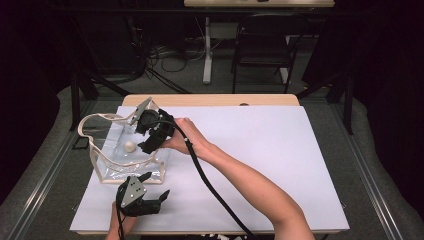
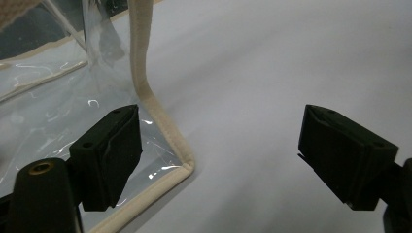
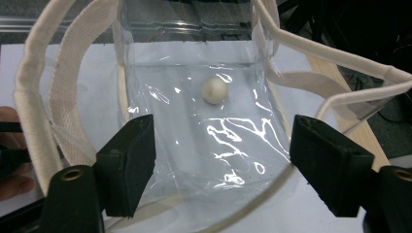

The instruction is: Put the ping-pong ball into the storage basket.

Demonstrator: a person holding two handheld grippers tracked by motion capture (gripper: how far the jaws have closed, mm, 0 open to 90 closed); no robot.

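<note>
A clear plastic bag [image 1: 117, 160] with cream trim and cream webbing handles [image 1: 97, 120] stands on the left of the white sheet [image 1: 260, 150]. A small white ball [image 1: 130, 146] lies on its floor. My right gripper [image 1: 141, 135] hovers open over the bag's right side, looking down into the bag [image 3: 194, 145] at the ball [image 3: 214, 90], with nothing between its jaws [image 3: 221, 145]. My left gripper [image 1: 156, 186] is open just in front of the bag, near the table's front edge. Its jaws [image 2: 218, 141] straddle the bag's trimmed corner [image 2: 167, 136] without touching it.
The white sheet's right half is bare. The wooden table edge [image 1: 210, 100] shows at the back. Beyond it stand a black chair [image 1: 262, 45] and a white desk leg [image 1: 207, 55], with cables on the floor. The right gripper's cable [image 1: 210, 185] trails across the sheet.
</note>
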